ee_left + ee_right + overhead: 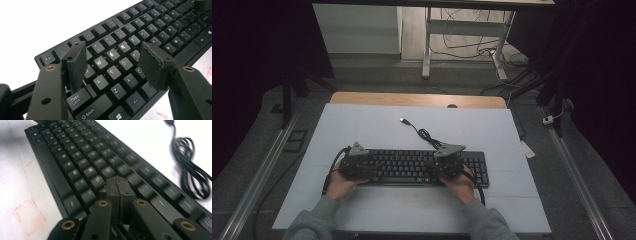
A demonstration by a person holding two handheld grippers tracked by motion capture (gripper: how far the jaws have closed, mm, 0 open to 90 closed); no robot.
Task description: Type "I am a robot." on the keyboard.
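Observation:
A black keyboard (412, 167) lies across the white mat, its long side parallel to the near edge. My left gripper (368, 167) hovers over the keyboard's left end. In the left gripper view its jaws (113, 62) stand open above the letter keys (155, 32), with nothing between the pads. My right gripper (435, 168) is over the right part of the keyboard. In the right gripper view its pads (117, 182) are pressed together, shut on nothing, low over a row of keys (82, 152). Whether the tips touch a key I cannot tell.
The keyboard's black cable (424, 134) lies coiled on the mat behind it, ending in a loose USB plug (403, 120); the coil also appears in the right gripper view (190, 170). Faint red marks (411, 199) sit on the white mat (362, 125) in front. Desk legs and cables stand beyond the table.

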